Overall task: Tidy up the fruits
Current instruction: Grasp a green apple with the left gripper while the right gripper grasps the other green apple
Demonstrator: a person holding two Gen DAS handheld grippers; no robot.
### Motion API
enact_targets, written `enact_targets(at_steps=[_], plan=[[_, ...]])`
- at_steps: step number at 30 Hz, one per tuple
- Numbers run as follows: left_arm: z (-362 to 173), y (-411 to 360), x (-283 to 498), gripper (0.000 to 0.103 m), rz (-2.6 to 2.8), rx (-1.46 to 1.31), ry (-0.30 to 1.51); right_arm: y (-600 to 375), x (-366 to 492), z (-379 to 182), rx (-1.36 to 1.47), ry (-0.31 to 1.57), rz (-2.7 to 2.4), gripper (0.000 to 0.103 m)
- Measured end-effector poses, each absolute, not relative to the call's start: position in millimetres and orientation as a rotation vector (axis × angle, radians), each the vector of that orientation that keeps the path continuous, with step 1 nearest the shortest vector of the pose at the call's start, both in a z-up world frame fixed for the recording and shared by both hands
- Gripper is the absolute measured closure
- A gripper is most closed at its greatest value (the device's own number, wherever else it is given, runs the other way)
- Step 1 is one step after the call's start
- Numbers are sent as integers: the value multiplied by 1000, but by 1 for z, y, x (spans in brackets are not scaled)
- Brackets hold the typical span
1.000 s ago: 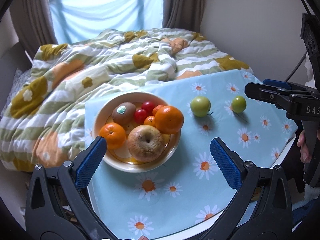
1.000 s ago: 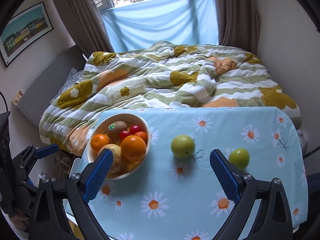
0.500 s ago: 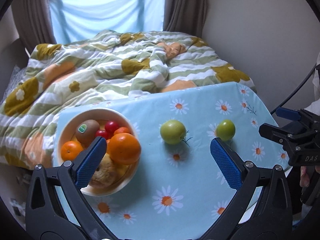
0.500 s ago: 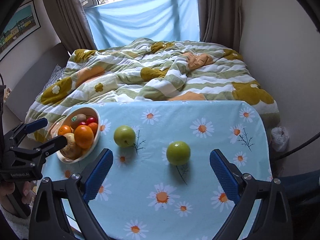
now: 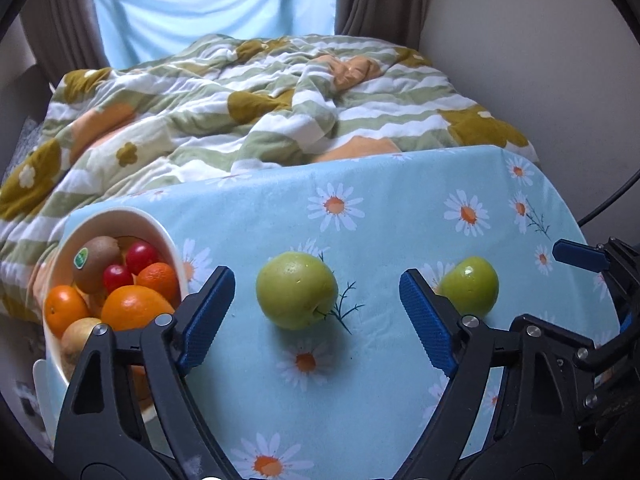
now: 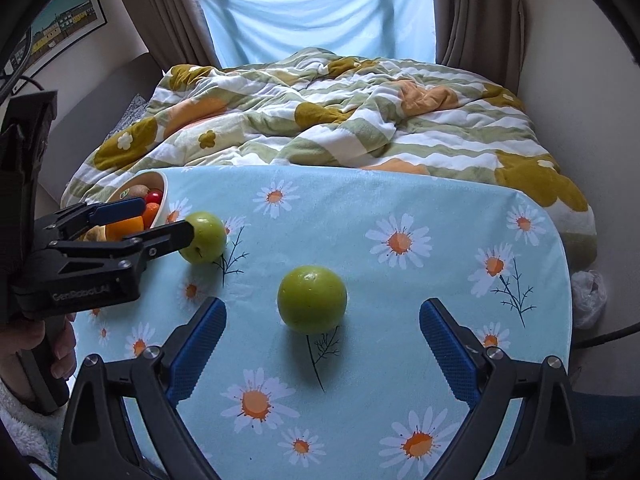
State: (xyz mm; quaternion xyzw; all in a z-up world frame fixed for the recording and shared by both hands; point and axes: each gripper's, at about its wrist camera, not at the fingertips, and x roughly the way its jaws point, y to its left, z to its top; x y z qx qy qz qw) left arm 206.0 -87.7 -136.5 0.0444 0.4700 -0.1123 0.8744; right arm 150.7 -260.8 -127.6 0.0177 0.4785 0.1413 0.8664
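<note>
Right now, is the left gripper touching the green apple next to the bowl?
Apart. The left wrist view shows the green apple on the tablecloth between the left gripper's fingers, with cloth visible on both sides; its jaws have just been closing.

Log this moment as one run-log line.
left claw: open, closing, nearing left green apple | right claw: open, nearing right green apple | bowl: other fruit

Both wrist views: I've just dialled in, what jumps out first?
Two green apples sit loose on the daisy tablecloth, one framed by each open gripper: the left gripper, whose jaws have just been closing, lines up on the left apple, and the right gripper on the right apple. At the table's left edge a white bowl is already heaped with oranges, a kiwi and small red fruits.
</note>
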Motion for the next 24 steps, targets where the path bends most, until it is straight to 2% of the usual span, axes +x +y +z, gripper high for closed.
enact_targets(at_steps=[2, 5, 12, 14, 16, 19, 22, 24], plan=[[-145, -93, 210, 12, -219, 108, 984, -260, 153, -135, 25, 1007, 317, 6], [-157, -96, 216, 21, -191, 124, 999, -257, 157, -145, 7, 1019, 343, 6], [-177, -98, 221, 23, -147, 169, 1032, -255, 167, -164, 16, 1042, 388, 7], [-181, -98, 225, 27, -136, 183, 1045, -255, 169, -166, 34, 1049, 404, 7], [-185, -98, 227, 39, -118, 214, 1059, -254, 171, -166, 44, 1047, 417, 7], [-185, -94, 227, 40, -126, 219, 1060, -251, 172, -165, 33, 1034, 425, 8], [-185, -96, 225, 40, -131, 249, 1058, -249, 174, -169, 17, 1040, 433, 15], [-185, -97, 223, 40, -131, 261, 1060, -248, 175, -172, 17, 1043, 437, 16]])
